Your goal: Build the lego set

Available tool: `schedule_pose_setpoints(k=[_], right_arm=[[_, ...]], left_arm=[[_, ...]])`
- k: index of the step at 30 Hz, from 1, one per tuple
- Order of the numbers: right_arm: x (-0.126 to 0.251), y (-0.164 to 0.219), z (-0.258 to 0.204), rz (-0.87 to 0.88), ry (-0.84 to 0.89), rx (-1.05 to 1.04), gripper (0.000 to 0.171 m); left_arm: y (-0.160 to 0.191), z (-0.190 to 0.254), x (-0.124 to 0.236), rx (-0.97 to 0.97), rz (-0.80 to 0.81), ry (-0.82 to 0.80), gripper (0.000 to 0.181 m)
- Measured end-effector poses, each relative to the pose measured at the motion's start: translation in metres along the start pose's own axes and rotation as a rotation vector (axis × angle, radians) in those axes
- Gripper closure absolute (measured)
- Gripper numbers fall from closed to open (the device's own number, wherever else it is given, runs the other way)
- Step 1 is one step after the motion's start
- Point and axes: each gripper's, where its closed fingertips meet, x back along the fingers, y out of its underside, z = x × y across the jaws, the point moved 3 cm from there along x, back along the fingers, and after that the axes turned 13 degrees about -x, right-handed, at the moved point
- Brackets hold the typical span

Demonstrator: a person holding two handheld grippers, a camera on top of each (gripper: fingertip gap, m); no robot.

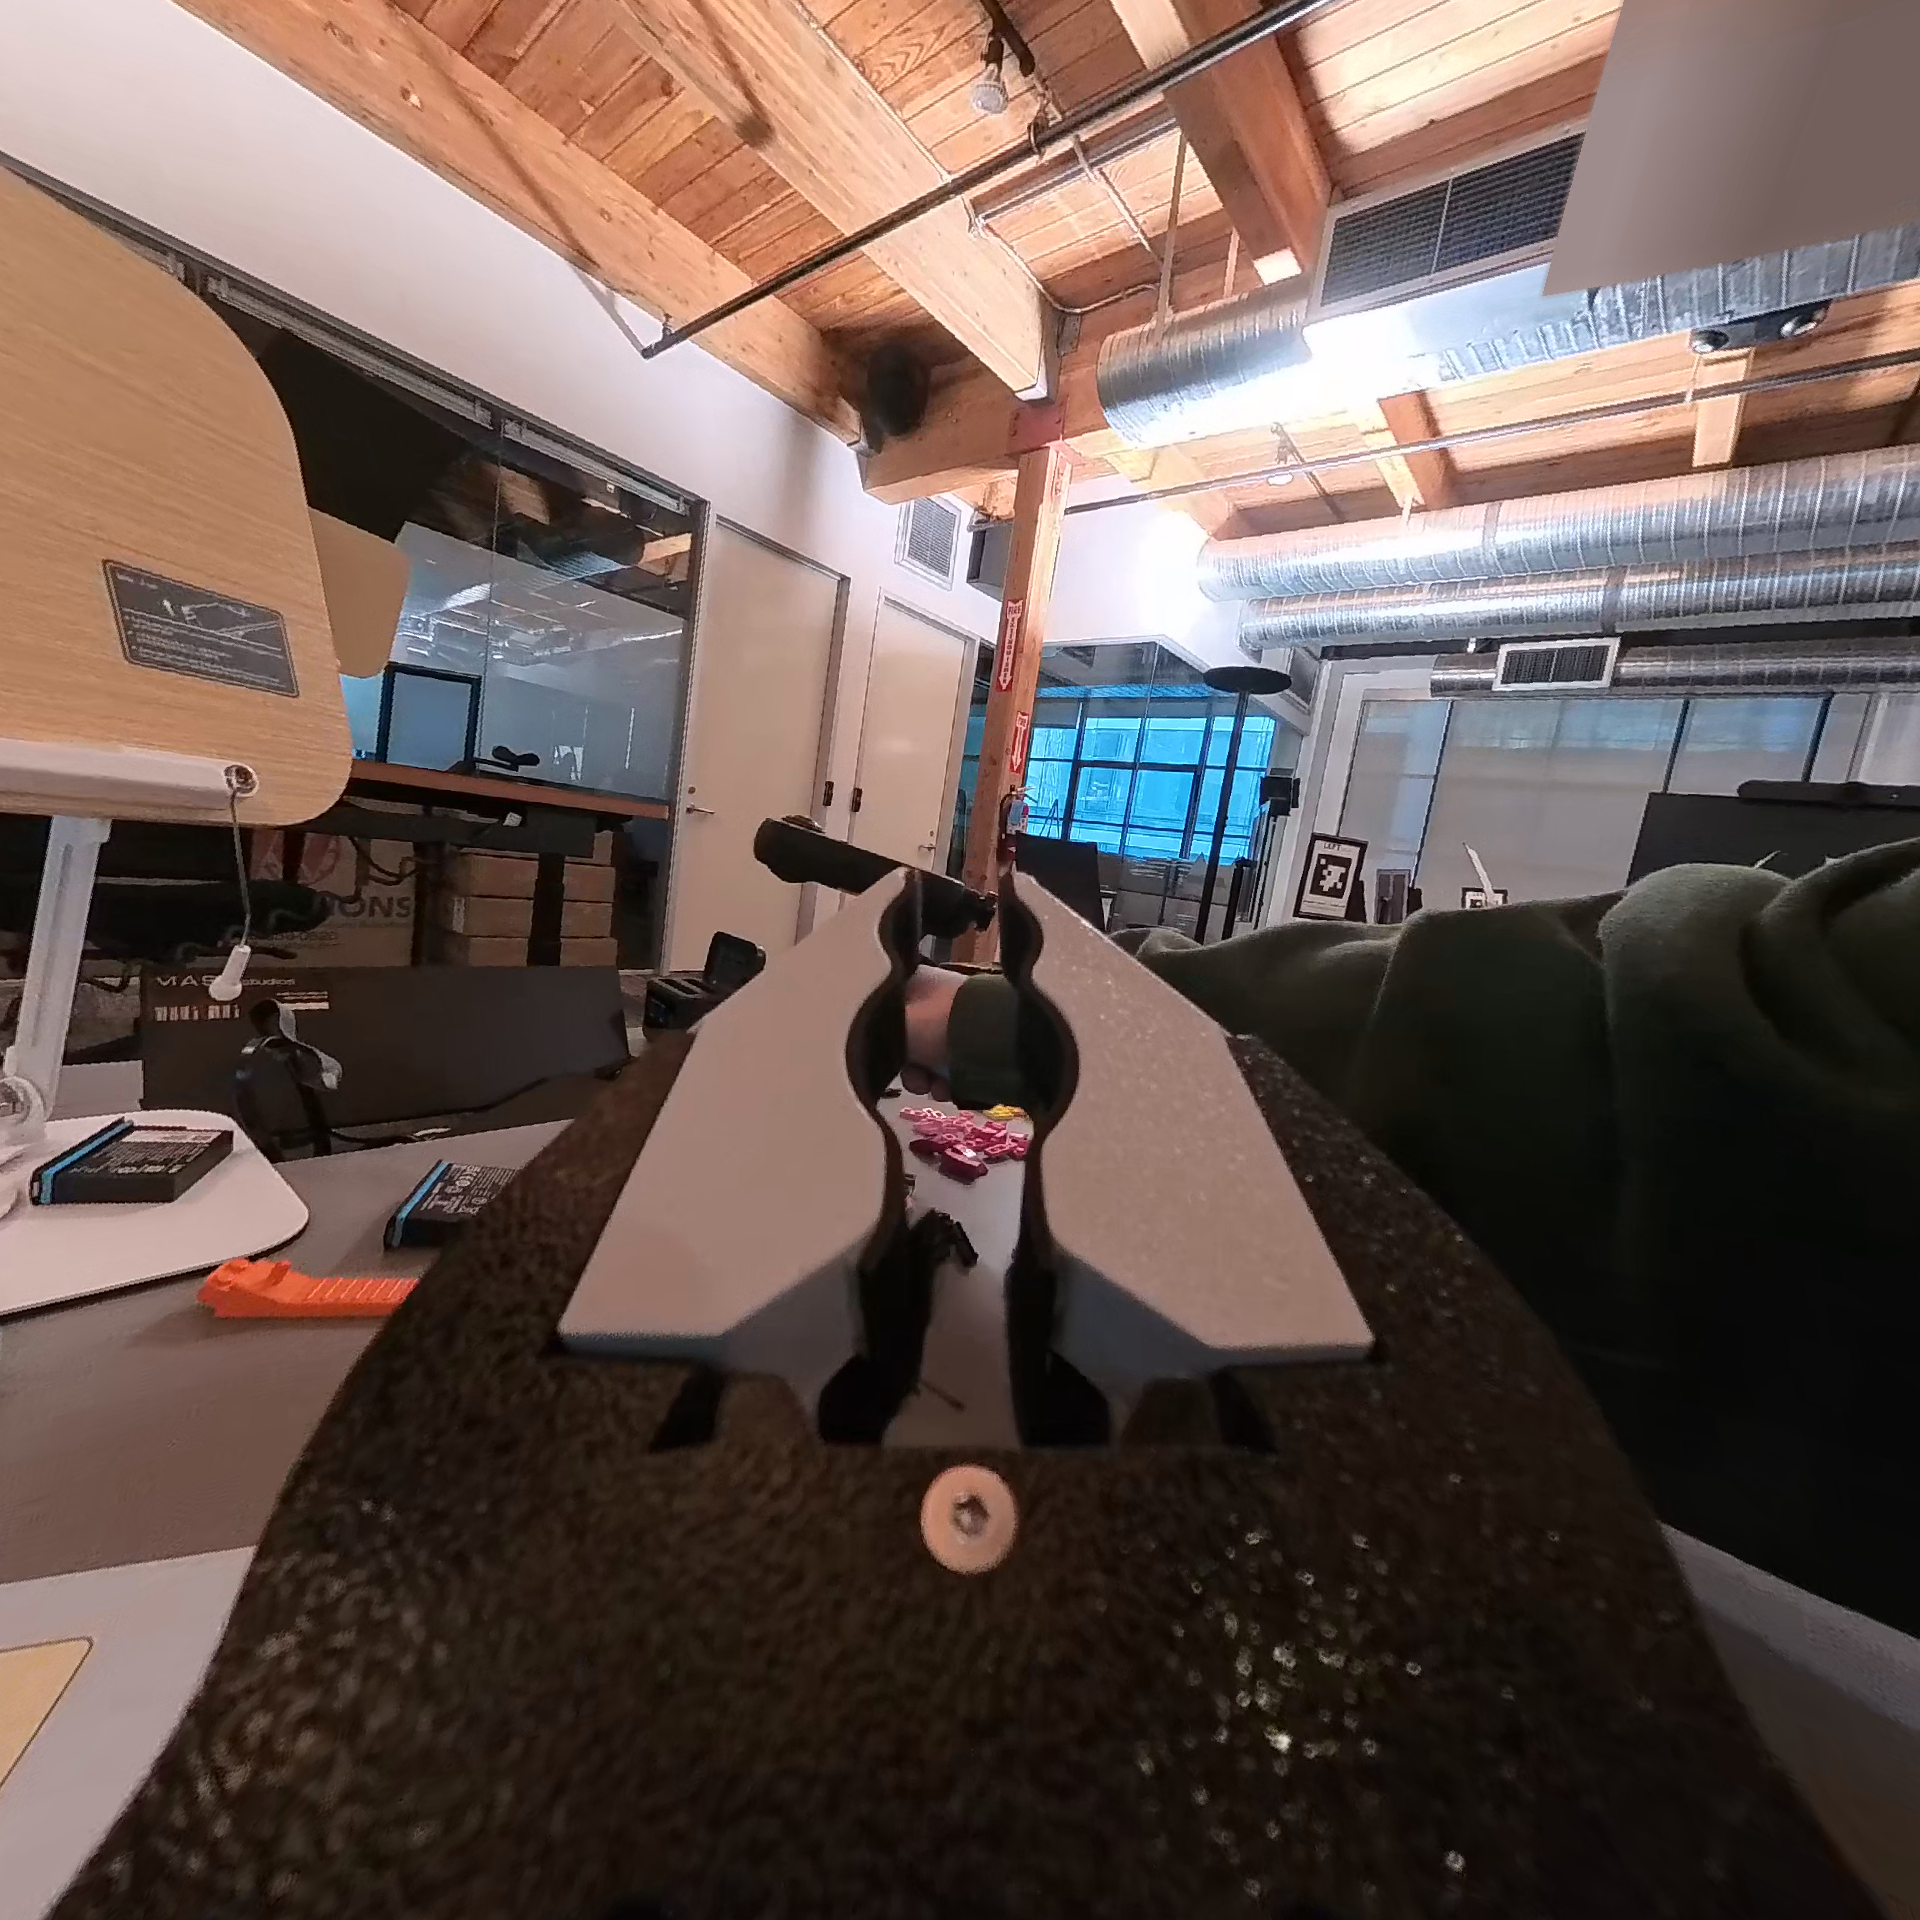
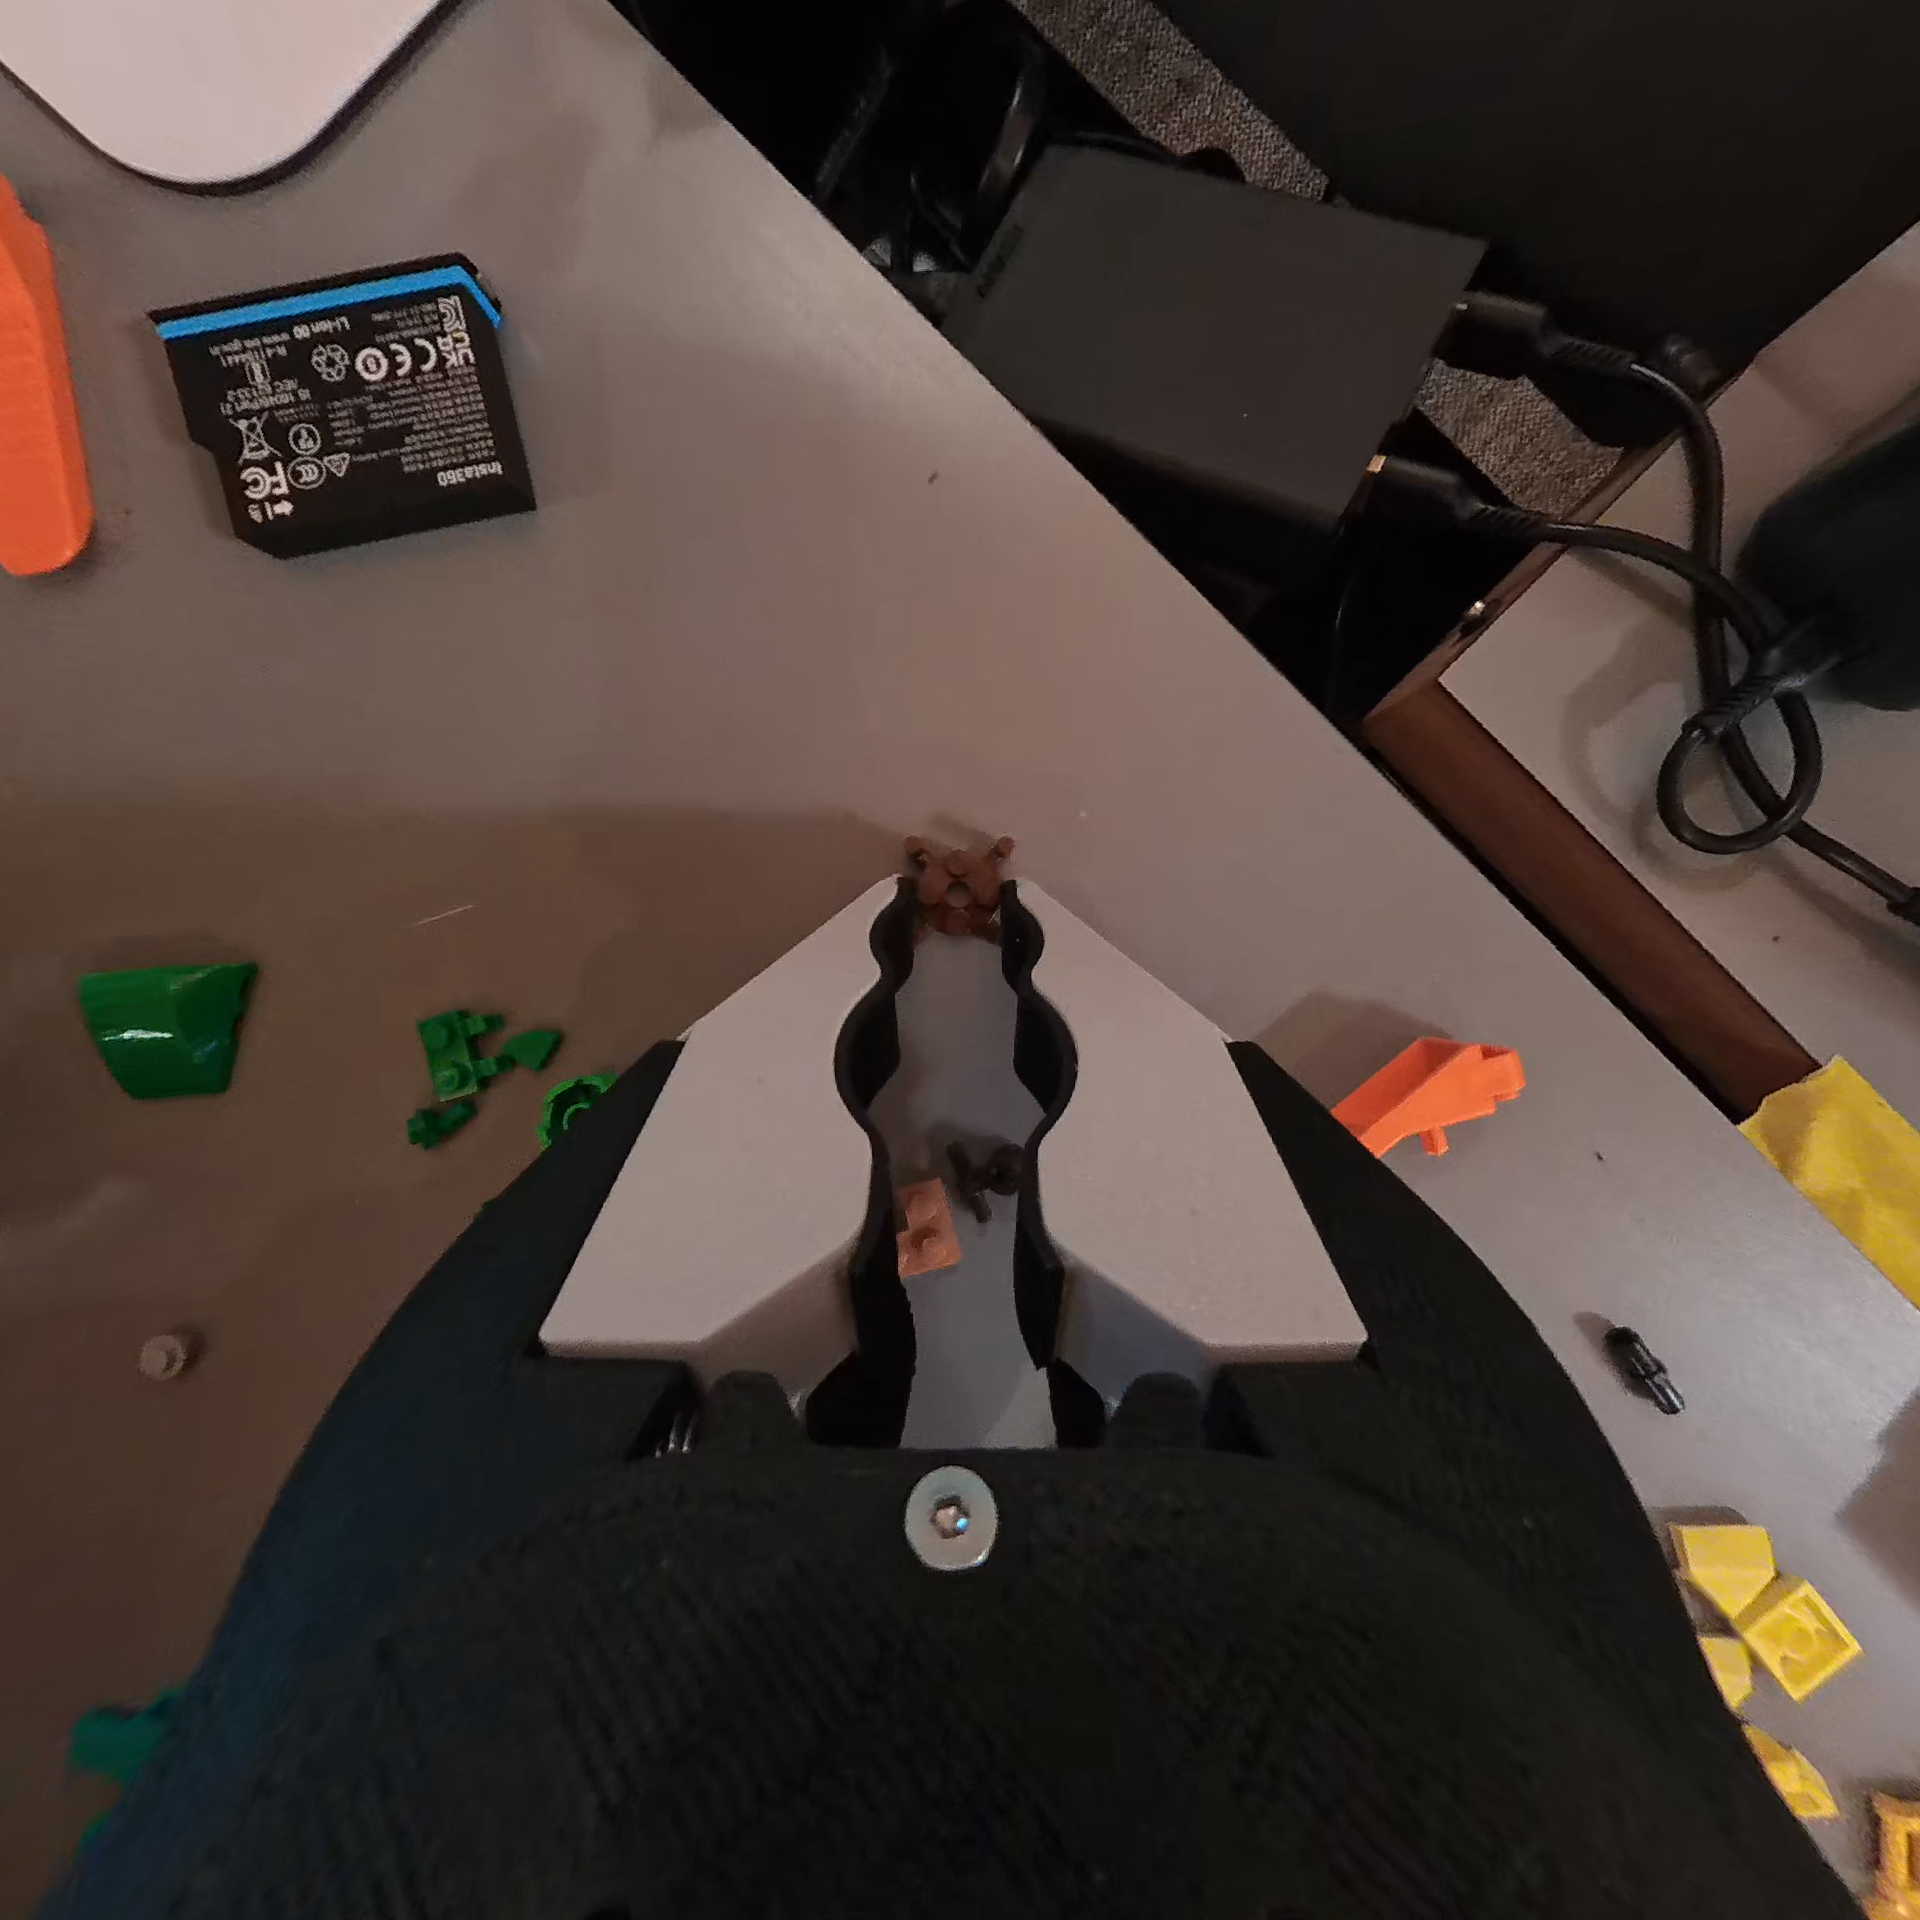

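Note:
My right gripper (image 2: pixel 956 899) points down at the grey table (image 2: pixel 727 675) and is shut on a small brown Lego piece (image 2: pixel 958 868) near the table's far edge. A tan plate (image 2: pixel 925 1231) and small black pins (image 2: pixel 982 1169) lie under its fingers. My left gripper (image 1: pixel 958 883) is tilted up toward the room, its jaws only narrowly apart; a dark shape shows in the gap and I cannot tell whether it is held. Pink pieces (image 1: pixel 966 1138) lie on the table beyond it, by a green sleeve (image 1: pixel 1507 1091).
Green pieces (image 2: pixel 166 1029) lie at left, yellow pieces (image 2: pixel 1766 1621) at lower right, an orange piece (image 2: pixel 1423 1101) at right. A black battery (image 2: pixel 348 405) and an orange brick separator (image 1: pixel 307 1288) lie at far left. The table edge runs diagonally, with cables (image 2: pixel 1714 644) beyond. Across from one pair of fingers to the other is roughly 35 cm. My right gripper is the nearer one to the tan plate (image 2: pixel 925 1231): about 6 cm, against 35 cm.

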Motion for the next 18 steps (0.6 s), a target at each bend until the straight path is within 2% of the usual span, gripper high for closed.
schedule_pose_setpoints(k=[3, 8, 13, 18], right_arm=[[0.012, 0.001, -0.010, 0.029, -0.010, 0.031, 0.156], [0.068, 0.018, -0.067, 0.117, -0.079, 0.183, 0.156], [0.123, 0.082, -0.136, 0.137, -0.137, 0.309, 0.157], [0.145, 0.166, -0.177, 0.074, -0.132, 0.334, 0.157]], left_arm=[[0.000, 0.000, 0.000, -0.006, 0.002, -0.001, 0.170], [-0.001, 0.000, 0.000, -0.007, 0.004, -0.001, 0.170], [-0.001, 0.002, 0.000, -0.005, 0.003, 0.004, 0.170], [0.000, 0.002, 0.000, -0.003, 0.002, 0.004, 0.170]])
